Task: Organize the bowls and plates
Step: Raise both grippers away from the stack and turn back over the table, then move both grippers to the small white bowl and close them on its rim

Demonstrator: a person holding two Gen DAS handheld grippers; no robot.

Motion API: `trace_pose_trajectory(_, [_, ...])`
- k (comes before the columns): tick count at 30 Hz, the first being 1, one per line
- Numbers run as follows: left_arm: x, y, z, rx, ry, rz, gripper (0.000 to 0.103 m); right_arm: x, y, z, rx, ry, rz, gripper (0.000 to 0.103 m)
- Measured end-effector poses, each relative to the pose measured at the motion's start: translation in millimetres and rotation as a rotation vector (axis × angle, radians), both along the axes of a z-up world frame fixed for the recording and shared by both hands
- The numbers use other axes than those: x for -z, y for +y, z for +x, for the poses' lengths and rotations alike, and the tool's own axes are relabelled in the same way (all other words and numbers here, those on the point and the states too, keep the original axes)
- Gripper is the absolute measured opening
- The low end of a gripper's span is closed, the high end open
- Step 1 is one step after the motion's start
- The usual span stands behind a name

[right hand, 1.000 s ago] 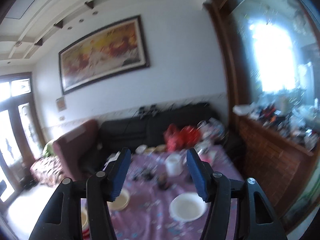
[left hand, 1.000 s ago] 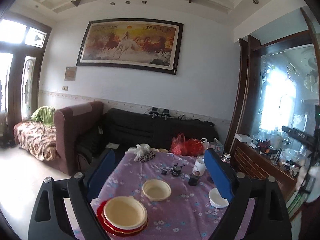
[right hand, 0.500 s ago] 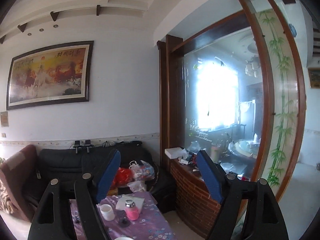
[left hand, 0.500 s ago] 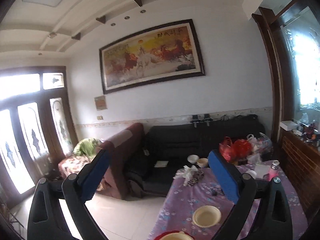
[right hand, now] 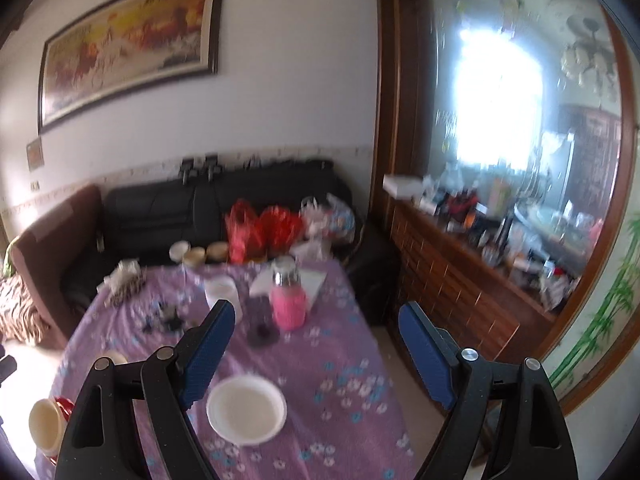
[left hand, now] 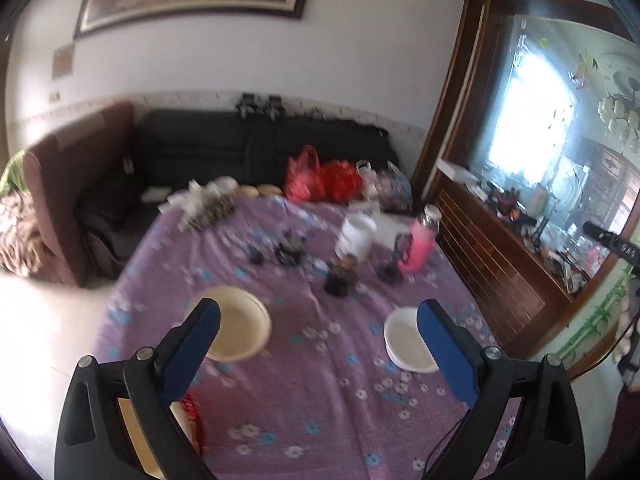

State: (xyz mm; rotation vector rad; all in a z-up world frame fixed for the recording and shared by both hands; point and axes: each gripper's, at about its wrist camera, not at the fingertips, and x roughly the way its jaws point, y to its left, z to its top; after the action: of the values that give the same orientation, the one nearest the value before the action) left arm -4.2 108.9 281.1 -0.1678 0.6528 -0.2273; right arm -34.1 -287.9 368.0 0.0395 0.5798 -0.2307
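A cream bowl (left hand: 240,326) sits on the purple flowered tablecloth (left hand: 320,392), just beyond my left gripper's left finger. A white bowl (left hand: 406,342) lies by the right finger; it also shows in the right wrist view (right hand: 246,408). A stack of cream and red plates (left hand: 188,412) is at the lower left, mostly hidden by the gripper; it also shows in the right wrist view (right hand: 46,424). My left gripper (left hand: 318,354) is open and empty above the table. My right gripper (right hand: 316,354) is open and empty above the white bowl's right side.
A pink bottle (right hand: 289,298), a white jar (left hand: 356,236), small dark items (left hand: 340,280) and red bags (left hand: 320,180) crowd the table's far half. A black sofa (left hand: 240,144) stands behind. A wooden cabinet (right hand: 460,280) runs along the right edge.
Both cameras have tipped back down from the wall and ceiling to the table. Both grippers stay open and empty.
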Motion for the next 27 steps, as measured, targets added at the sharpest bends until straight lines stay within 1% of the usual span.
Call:
trace_pose_trajectory(3, [45.7, -28.5, 32.9, 0.029, 0.056, 0.008, 0.099, 61.5, -8.9, 18.5, -0.007, 0.073, 0.01, 0.087])
trace_pose_trajectory(5, [74.9, -50.7, 55.3, 0.049, 0.099, 0.011, 0.099, 100.1, -13.1, 33.7, -0.026, 0.123, 0.034, 0.087])
trace_pose_trajectory(6, [86.2, -60.0, 63.6, 0.063, 0.123, 0.002, 0.099, 120.6, -15.3, 39.5, -0.032, 0.147, 0.051, 0.087])
trace_pose_trajectory(7, [104.7, -73.5, 74.0, 0.082, 0.162, -0.017, 0.099, 137.0, -17.3, 46.2, -0.037, 0.172, 0.071, 0.087])
trace_pose_trajectory(9, [126.1, -91.5, 84.4, 0.1, 0.208, -0.028, 0.099, 170.4, -19.1, 58.8, -0.051, 0.221, 0.124, 0.087])
trace_pose_trajectory(11, [149.4, -111.4, 95.5, 0.107, 0.24, -0.023, 0.098, 197.2, -22.8, 71.1, -0.06, 0.251, 0.169, 0.087])
trace_pose_trajectory(13, [162.6, -123.2, 100.8, 0.114, 0.266, -0.018, 0.098, 224.4, -25.9, 83.7, -0.074, 0.284, 0.216, 0.087])
trace_pose_trajectory(14, [173.8, -129.1, 108.3, 0.117, 0.293, -0.021, 0.098, 229.2, -25.1, 87.9, -0.079, 0.295, 0.226, 0.087])
trace_pose_trajectory(17, [191.7, -131.6, 118.6, 0.097, 0.351, -0.034, 0.098, 257.5, -25.1, 101.5, -0.098, 0.337, 0.262, 0.087])
trace_pose_trajectory(21, [210.0, -129.5, 132.5, 0.064, 0.39, -0.032, 0.098, 281.8, -26.7, 113.8, -0.119, 0.375, 0.3, 0.087])
trace_pose_trajectory(24, [218.3, -122.0, 139.6, 0.045, 0.417, -0.05, 0.098, 285.8, -32.0, 114.9, -0.111, 0.363, 0.329, 0.087])
trace_pose_trajectory(27, [216.1, -105.9, 143.7, -0.002, 0.396, -0.072, 0.098, 275.7, -34.9, 111.5, -0.115, 0.309, 0.342, 0.087])
